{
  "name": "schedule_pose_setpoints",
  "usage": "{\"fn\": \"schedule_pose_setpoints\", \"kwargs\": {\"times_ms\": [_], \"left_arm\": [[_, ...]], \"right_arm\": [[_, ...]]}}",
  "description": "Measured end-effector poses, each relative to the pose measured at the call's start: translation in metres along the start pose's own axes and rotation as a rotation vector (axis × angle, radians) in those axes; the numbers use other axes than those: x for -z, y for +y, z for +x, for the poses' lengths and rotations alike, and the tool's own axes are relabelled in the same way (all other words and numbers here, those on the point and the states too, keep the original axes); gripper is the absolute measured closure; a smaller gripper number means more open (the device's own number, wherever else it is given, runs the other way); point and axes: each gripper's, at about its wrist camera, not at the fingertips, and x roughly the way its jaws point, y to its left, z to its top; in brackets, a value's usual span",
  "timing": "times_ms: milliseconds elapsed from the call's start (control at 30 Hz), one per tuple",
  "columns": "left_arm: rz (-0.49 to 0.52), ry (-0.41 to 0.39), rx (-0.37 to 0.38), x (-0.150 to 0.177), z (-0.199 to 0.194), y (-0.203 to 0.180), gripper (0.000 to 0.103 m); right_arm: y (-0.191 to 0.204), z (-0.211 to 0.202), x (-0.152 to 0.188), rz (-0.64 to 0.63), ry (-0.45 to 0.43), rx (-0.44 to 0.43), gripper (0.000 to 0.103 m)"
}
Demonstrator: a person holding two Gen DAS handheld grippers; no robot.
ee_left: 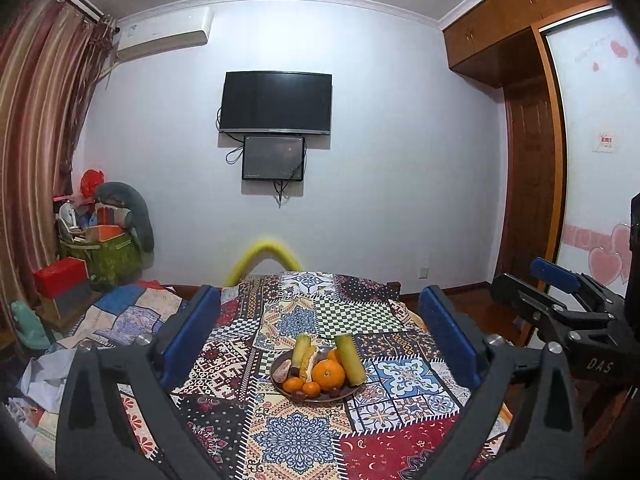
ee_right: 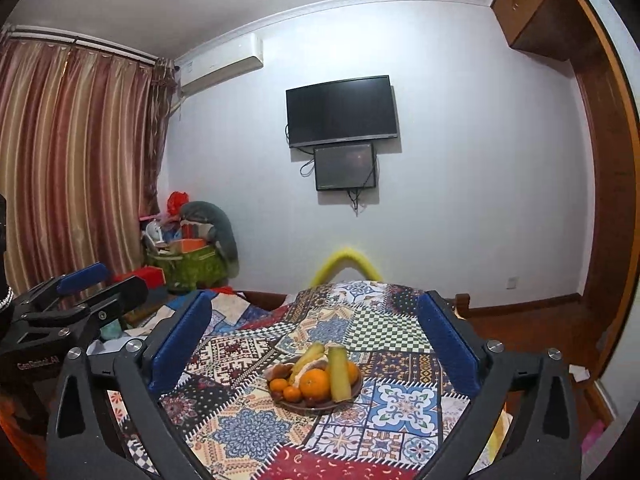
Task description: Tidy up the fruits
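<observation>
Plate of fruit on a patterned table, seen past two wide-open claws.

The plate (ee_left: 280,390) stands on the patchwork cloth (ee_left: 296,436) of the table, and everything here is placed relative to it. On the plate lie a large orange (ee_left: 328,374) at the front, small oranges (ee_left: 311,389) just beside it toward the front rim, a green stalk (ee_left: 350,360) leaning along the right side, and yellow pieces (ee_left: 300,350) at the back. The left claw (ee_left: 320,340) has its blue pads spread well apart on either side of the plate, holding nothing and touching nothing. The right claw (ee_right: 316,344) stands likewise, jaws wide, nothing between them but the view of the plate (ee_right: 356,390). A television (ee_left: 276,103) hangs on the wall far behind the plate.
</observation>
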Motion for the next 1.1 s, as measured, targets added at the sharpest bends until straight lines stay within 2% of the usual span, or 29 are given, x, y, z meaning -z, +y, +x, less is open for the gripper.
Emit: {"fn": "schedule_pose_setpoints", "kwargs": {"times_ms": [1100], "left_arm": [[-0.012, -0.002, 0.011, -0.0004, -0.002, -0.0033, 0.0]], "right_arm": [[-0.0031, -0.0081, -0.0005, 0.018, 0.002, -0.001, 0.0]]}}
